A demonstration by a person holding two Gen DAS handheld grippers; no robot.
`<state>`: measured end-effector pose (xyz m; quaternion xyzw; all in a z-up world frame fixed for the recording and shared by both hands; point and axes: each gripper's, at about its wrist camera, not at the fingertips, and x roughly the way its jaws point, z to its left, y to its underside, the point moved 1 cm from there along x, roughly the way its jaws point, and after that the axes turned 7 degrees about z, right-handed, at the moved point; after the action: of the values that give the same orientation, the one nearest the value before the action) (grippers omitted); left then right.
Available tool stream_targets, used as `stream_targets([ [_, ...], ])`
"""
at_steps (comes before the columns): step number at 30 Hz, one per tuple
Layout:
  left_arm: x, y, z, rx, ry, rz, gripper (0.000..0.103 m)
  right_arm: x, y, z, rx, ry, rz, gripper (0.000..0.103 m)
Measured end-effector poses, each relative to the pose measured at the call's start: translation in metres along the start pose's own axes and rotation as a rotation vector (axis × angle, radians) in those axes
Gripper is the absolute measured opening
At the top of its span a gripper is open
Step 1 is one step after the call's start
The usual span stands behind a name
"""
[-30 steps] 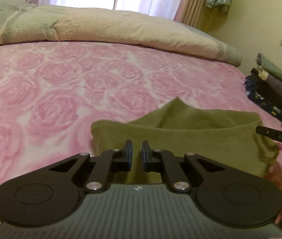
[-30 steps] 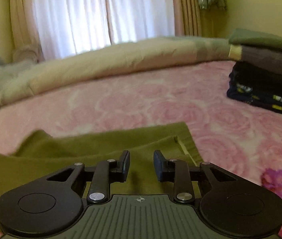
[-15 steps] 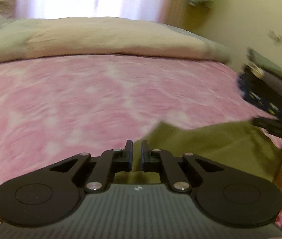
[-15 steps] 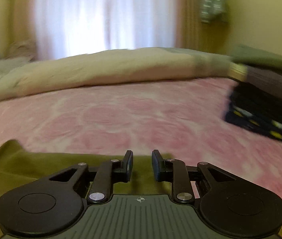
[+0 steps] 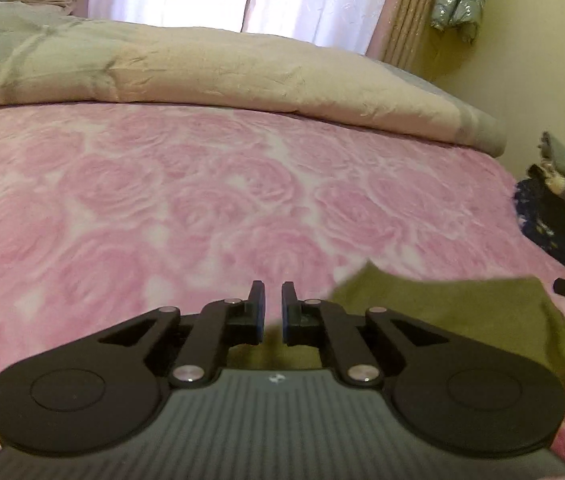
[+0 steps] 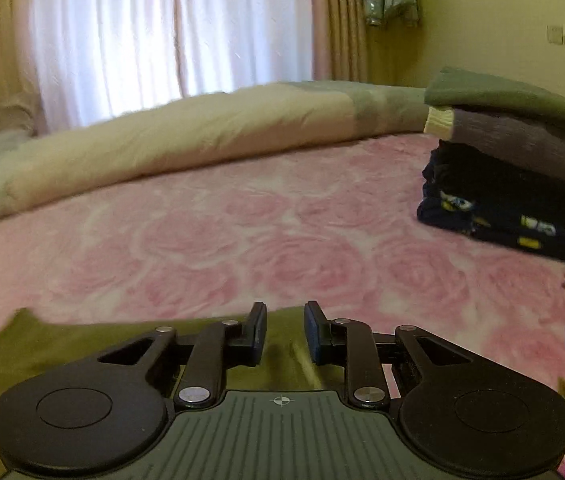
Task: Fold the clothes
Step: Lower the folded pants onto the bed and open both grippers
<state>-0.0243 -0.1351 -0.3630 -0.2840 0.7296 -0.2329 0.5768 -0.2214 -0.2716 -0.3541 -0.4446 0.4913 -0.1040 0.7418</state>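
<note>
The left gripper [image 5: 272,308] hovers with jaws narrowly parted, pinching nothing. Just to its right, the olive fleece garment [image 5: 462,320] lies folded on the pink rose blanket [image 5: 202,208]. It looks soft, light and floppy, best pinched at an edge or corner. The right gripper [image 6: 285,330], jaws spread and empty, sits over the garment.

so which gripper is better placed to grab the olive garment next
Right, probably. The right gripper hangs directly over the olive garment, jaws apart. The left gripper sits off its edge, mostly above pink blanket.
</note>
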Motion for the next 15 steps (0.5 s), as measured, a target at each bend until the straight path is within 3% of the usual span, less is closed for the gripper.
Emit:
stream_targets([
  [4,-0.037,0.052,-0.015,0.028,0.054,0.022,0.004,-0.031,0.042,0.010,-0.084,-0.001,0.045,0.025],
  [6,-0.039,0.082,-0.021,0.050,0.028,0.062,0.008,-0.029,0.059,0.011,-0.117,0.026,0.077,0.024],
  [8,-0.045,0.103,-0.021,0.052,-0.014,0.038,0.008,-0.027,0.077,0.012,-0.148,0.053,0.109,0.024],
  [12,-0.071,0.114,-0.021,0.077,-0.060,0.052,0.007,-0.035,0.077,0.003,-0.074,0.107,0.212,0.024],
  [15,-0.089,0.112,-0.021,0.084,-0.078,0.011,0.007,-0.054,0.075,0.006,-0.067,0.115,0.181,0.025],
])
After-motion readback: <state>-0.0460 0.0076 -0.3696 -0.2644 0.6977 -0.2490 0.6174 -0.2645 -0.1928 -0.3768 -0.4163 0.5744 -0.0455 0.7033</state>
